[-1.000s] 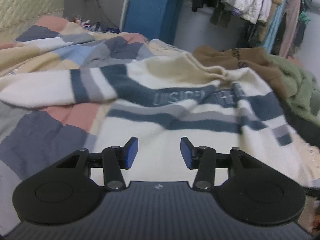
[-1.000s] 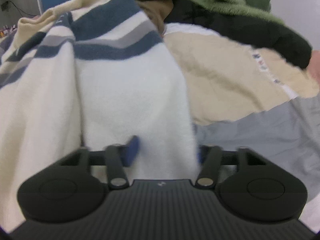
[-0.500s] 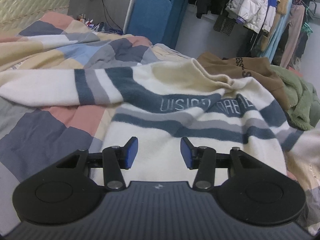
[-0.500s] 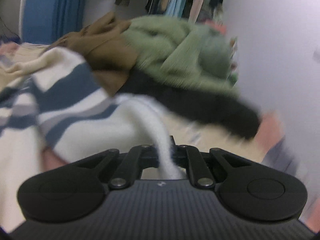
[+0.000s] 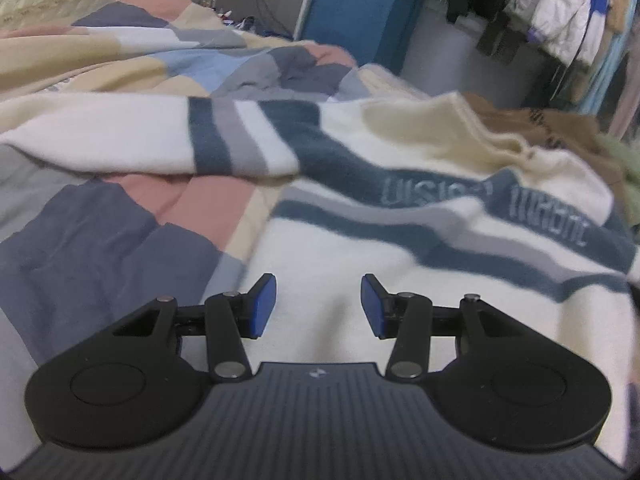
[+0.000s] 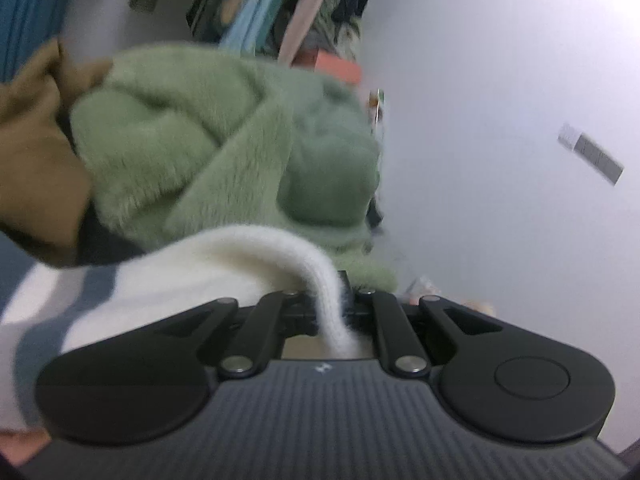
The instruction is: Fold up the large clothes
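Both grippers are seen above a striped cream sweater [image 5: 400, 216] spread on a patchwork quilt [image 5: 100, 240]. Nothing is held by the left gripper [image 5: 318, 306], its jaws parted over the sweater's body just ahead. A cream fold, probably a sleeve [image 6: 320, 284], is pinched in the closed right gripper [image 6: 329, 308]; a green fleece [image 6: 224, 140] lies beyond.

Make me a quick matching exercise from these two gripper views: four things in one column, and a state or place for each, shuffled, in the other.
1. left gripper
2. right gripper
3. green fleece
4. striped sweater's sleeve

A. heaped beside a brown garment
B. open above the sweater's white body
C. stretched out over the patchwork quilt
D. shut on a bunched white edge

Pairs: 1-B, 2-D, 3-A, 4-C
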Available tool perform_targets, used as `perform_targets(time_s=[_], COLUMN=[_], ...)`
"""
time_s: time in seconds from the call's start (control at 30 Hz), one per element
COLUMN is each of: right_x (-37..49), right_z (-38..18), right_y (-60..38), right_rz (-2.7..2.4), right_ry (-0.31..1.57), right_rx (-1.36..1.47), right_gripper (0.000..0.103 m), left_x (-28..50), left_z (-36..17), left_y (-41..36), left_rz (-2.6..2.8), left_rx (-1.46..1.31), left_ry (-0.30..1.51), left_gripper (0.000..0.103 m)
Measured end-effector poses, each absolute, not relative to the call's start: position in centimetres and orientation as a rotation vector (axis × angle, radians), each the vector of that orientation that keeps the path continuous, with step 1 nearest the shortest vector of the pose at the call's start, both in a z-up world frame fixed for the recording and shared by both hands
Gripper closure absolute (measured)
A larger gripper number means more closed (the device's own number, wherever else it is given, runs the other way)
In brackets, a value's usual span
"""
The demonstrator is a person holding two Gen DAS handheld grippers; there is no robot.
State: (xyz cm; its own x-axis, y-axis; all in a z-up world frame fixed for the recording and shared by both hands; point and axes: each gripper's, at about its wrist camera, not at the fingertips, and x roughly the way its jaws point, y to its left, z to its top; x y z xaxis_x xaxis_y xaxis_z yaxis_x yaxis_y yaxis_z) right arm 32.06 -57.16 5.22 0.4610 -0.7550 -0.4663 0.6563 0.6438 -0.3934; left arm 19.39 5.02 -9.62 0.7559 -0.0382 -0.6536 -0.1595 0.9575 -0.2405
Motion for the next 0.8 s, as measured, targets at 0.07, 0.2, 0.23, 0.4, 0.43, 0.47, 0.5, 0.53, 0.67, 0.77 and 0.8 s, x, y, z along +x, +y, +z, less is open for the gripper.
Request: perform_targets(time_s=[0.07, 0.2, 0.23, 0.4, 0.43, 0.47, 0.5, 0.53, 0.67, 0.77, 0.8], right_x=[32.4, 30.4, 29.5, 25.0, 23.9, 23.0, 22.0, 21.1, 17.1, 14.6, 13.9], right_z=[2.4, -1.2, -1.4, -1.9, -1.7, -1.4, -1.1, -0.8, 1.1, 2.2, 2.4], right_y=[-58.2, -59.6, -59.8, -59.3, -58.6, -57.9, -57.2, -56.5, -52.1, -47.7, -45.9], right_rz=[-0.864, -0.845, -0.846, -0.813, -0.81, -0.802, -0.784, -0.768, -0.678, -0.552, -0.5], right_ry=[0.699, 0.68, 0.655, 0.59, 0.567, 0.555, 0.552, 0.548, 0.514, 0.531, 0.548], right_rx=[-0.115, 0.042, 0.095, 0.374, 0.394, 0.411, 0.428, 0.44, 0.468, 0.47, 0.458], right_gripper=[0.094, 0.09, 0.088, 0.042, 0.03, 0.029, 0.029, 0.029, 0.029, 0.029, 0.029], left_x=[20.1, 20.9, 21.0, 20.9, 20.6, 20.4, 20.2, 20.0, 18.7, 17.6, 17.2], left_z=[-10.3, -10.6, -10.7, -10.5, -10.3, -10.2, -10.1, -10.0, -9.2, -8.6, -8.4], left_y=[5.0, 4.3, 4.2, 3.6, 3.8, 4.1, 4.5, 4.8, 5.3, 5.6, 5.6], left_rz=[0.07, 0.075, 0.073, 0.063, 0.059, 0.055, 0.05, 0.048, 0.051, 0.052, 0.05], left_rx=[-0.295, -0.262, -0.262, -0.222, -0.24, -0.26, -0.281, -0.296, -0.33, -0.339, -0.34], left_ry=[0.738, 0.746, 0.75, 0.756, 0.75, 0.75, 0.753, 0.754, 0.747, 0.746, 0.747], left_gripper=[0.05, 0.05, 0.048, 0.044, 0.044, 0.043, 0.044, 0.044, 0.044, 0.044, 0.043])
